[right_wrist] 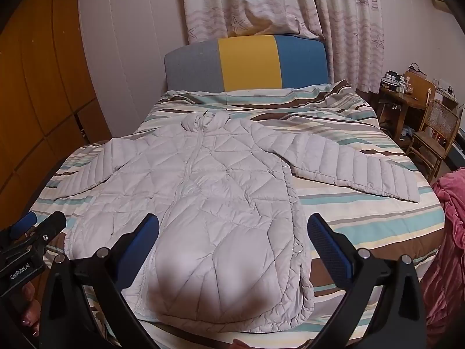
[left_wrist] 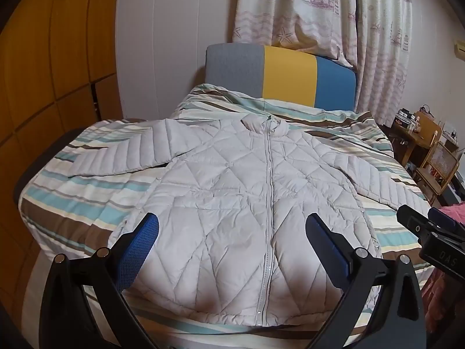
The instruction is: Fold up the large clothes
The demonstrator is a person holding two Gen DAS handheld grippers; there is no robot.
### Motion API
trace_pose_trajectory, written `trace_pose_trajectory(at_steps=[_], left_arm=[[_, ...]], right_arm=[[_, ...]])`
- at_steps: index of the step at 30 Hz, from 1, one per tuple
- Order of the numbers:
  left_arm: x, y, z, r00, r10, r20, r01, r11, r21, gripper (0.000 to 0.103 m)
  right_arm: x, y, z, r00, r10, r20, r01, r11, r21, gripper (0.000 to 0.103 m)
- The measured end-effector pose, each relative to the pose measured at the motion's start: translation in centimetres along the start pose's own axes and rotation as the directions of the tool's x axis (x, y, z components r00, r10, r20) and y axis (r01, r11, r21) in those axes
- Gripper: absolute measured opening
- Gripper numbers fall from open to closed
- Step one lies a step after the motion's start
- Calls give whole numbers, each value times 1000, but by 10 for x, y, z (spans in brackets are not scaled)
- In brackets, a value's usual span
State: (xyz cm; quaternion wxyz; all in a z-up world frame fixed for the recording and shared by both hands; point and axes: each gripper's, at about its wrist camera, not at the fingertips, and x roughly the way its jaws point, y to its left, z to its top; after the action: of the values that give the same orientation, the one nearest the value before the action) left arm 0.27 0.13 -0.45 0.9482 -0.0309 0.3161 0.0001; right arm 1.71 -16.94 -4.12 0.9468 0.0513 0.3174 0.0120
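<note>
A pale grey quilted puffer jacket (left_wrist: 232, 203) lies flat and zipped, front up, on a striped bedspread, collar toward the headboard, both sleeves spread out. It also shows in the right wrist view (right_wrist: 209, 203). My left gripper (left_wrist: 232, 232) is open and empty, held above the jacket's lower half. My right gripper (right_wrist: 232, 232) is open and empty, above the jacket's lower right edge. The right gripper (left_wrist: 430, 226) shows at the right edge of the left wrist view; the left gripper (right_wrist: 32, 226) shows at the left edge of the right wrist view.
The bed (right_wrist: 377, 226) has a grey, yellow and blue headboard (right_wrist: 250, 61) under printed curtains (right_wrist: 261, 0). Wooden wardrobe panels (left_wrist: 43, 87) stand on the left. A wooden chair (right_wrist: 433, 136) and a cluttered desk (right_wrist: 401, 93) stand on the right. A pink blanket (right_wrist: 447, 232) hangs at the bed's right.
</note>
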Motion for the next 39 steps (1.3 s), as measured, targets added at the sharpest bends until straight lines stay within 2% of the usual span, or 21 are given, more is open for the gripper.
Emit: trace_pose_trajectory(at_steps=[39], left_arm=[[8, -3, -10, 1000, -13, -12, 13, 1000, -19, 100]], right_arm=[[5, 1, -2, 1000, -17, -24, 17, 1000, -5, 101]])
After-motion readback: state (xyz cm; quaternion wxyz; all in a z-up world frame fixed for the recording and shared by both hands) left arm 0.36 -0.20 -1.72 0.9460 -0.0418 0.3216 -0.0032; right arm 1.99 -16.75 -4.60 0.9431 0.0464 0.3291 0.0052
